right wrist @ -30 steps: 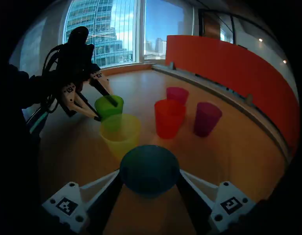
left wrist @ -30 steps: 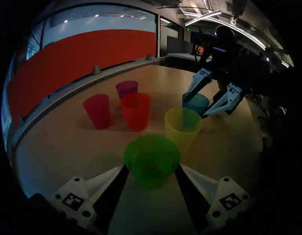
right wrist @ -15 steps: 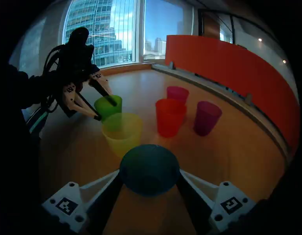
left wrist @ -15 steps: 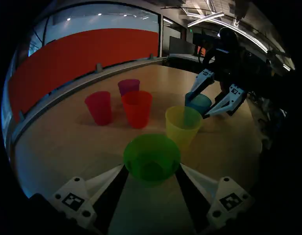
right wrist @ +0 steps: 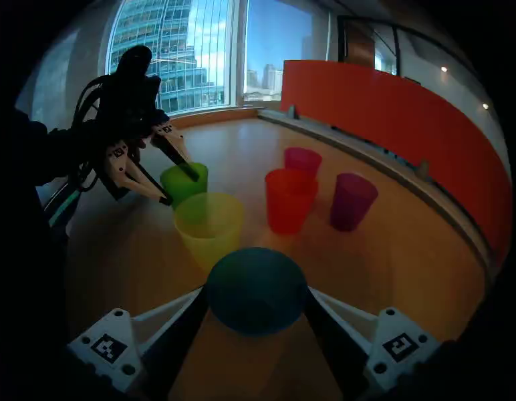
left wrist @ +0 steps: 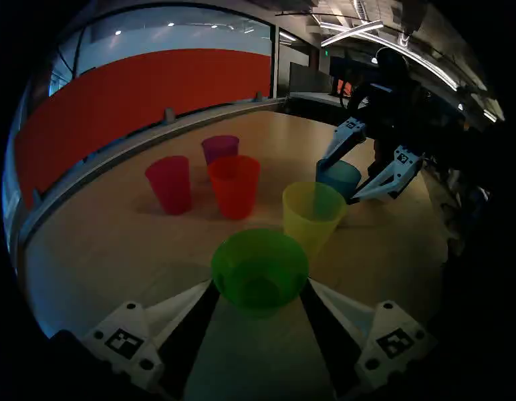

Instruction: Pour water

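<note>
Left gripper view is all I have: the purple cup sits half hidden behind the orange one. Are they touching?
Observer: No. In the right gripper view the purple cup stands apart from the orange cup, with bare table between them.
Operator: And the right gripper, is it properly on the blue cup?
Observer: Yes. Up close, one finger lies against each side of the cup.

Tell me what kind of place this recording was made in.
Probably a room in a high-rise office: tall windows looking onto glass towers, a long wooden table with an orange partition along it, and strip lights overhead.
</note>
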